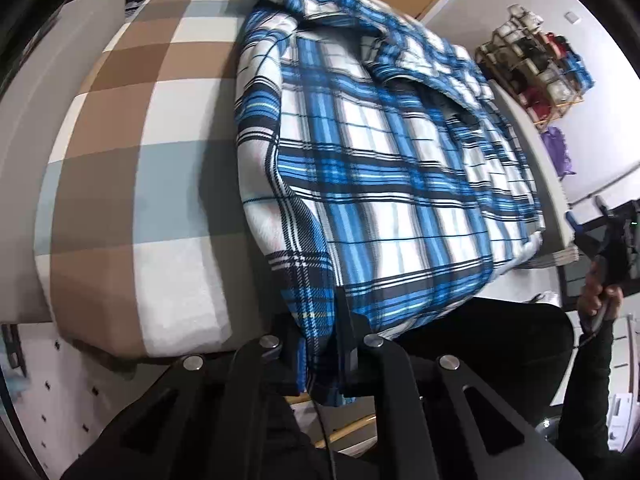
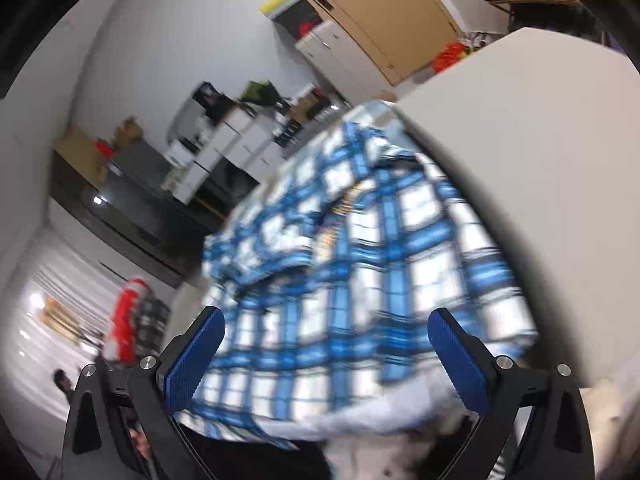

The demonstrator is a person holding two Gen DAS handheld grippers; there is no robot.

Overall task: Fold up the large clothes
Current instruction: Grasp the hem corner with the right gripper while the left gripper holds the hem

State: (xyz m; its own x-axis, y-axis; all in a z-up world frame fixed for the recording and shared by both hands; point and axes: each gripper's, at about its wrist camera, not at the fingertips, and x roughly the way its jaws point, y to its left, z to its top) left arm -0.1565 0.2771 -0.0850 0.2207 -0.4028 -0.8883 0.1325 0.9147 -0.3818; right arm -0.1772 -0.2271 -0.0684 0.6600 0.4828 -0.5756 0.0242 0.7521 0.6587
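A large blue, white and black plaid shirt (image 1: pixel 384 168) lies spread on a checked brown, grey and white cushion surface (image 1: pixel 132 168). My left gripper (image 1: pixel 324 356) is shut on the shirt's near hem, with the cloth pinched between the black fingers. In the right wrist view the same plaid shirt (image 2: pixel 360 272) is blurred, in front of my right gripper (image 2: pixel 326 356). That gripper is open, its blue pads (image 2: pixel 196 356) wide apart, with nothing between them. It also shows at the right edge of the left wrist view (image 1: pixel 600 236), held in a hand.
A wire shelf with shoes and boxes (image 1: pixel 536 68) stands by the white wall. A wooden door (image 2: pixel 372 12), white cabinets (image 2: pixel 240 140) and a dark counter (image 2: pixel 132 208) lie beyond the shirt. A pale padded edge (image 2: pixel 540 152) runs beside the shirt.
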